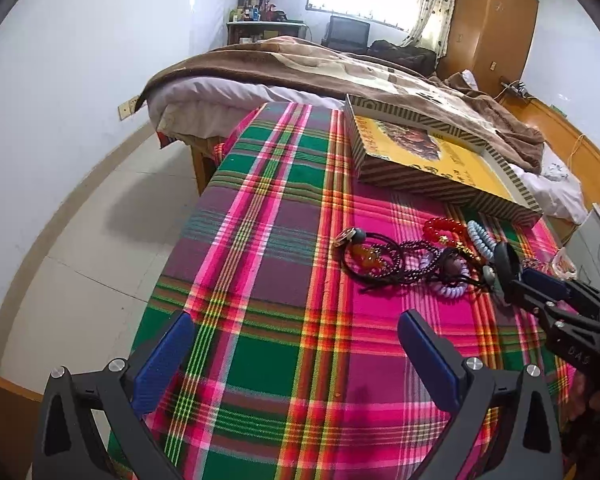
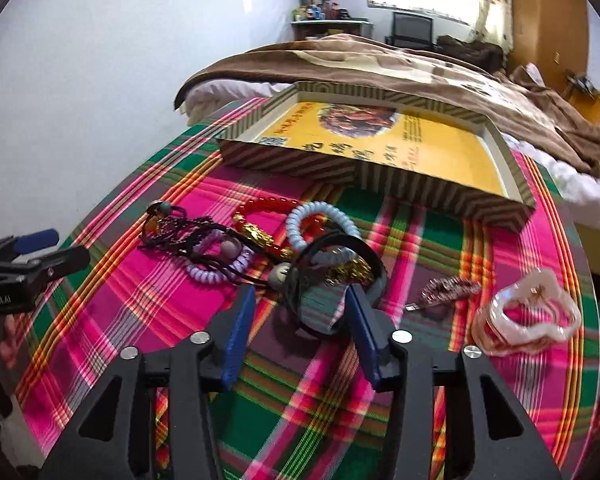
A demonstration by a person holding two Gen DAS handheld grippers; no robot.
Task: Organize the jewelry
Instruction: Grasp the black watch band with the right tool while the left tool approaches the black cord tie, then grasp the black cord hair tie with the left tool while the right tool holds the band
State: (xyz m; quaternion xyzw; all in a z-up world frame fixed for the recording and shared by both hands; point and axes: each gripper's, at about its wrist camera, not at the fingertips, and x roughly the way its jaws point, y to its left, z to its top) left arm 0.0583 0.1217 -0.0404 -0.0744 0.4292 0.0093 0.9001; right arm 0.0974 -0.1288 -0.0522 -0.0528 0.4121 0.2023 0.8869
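A heap of jewelry lies on the plaid cloth: a red bead bracelet (image 2: 260, 208), a pale blue bracelet (image 2: 320, 216), a lilac spiral band (image 2: 208, 272), dark cords (image 2: 176, 232). My right gripper (image 2: 300, 300) is partly closed around a black band (image 2: 332, 280); its right pad touches the band and the band looks lifted. In the left wrist view the right gripper (image 1: 504, 272) holds that band (image 1: 504, 260) at the heap's right end. My left gripper (image 1: 296, 336) is open and empty, near the heap (image 1: 404, 256). A striped box with a yellow bottom (image 2: 380, 148) stands behind.
A pearly hair claw (image 2: 528, 312) and a brown hair clip (image 2: 448, 292) lie to the right of the heap. The table's left edge (image 1: 188, 216) drops to a tiled floor. A bed with a brown blanket (image 1: 340, 68) stands behind the table.
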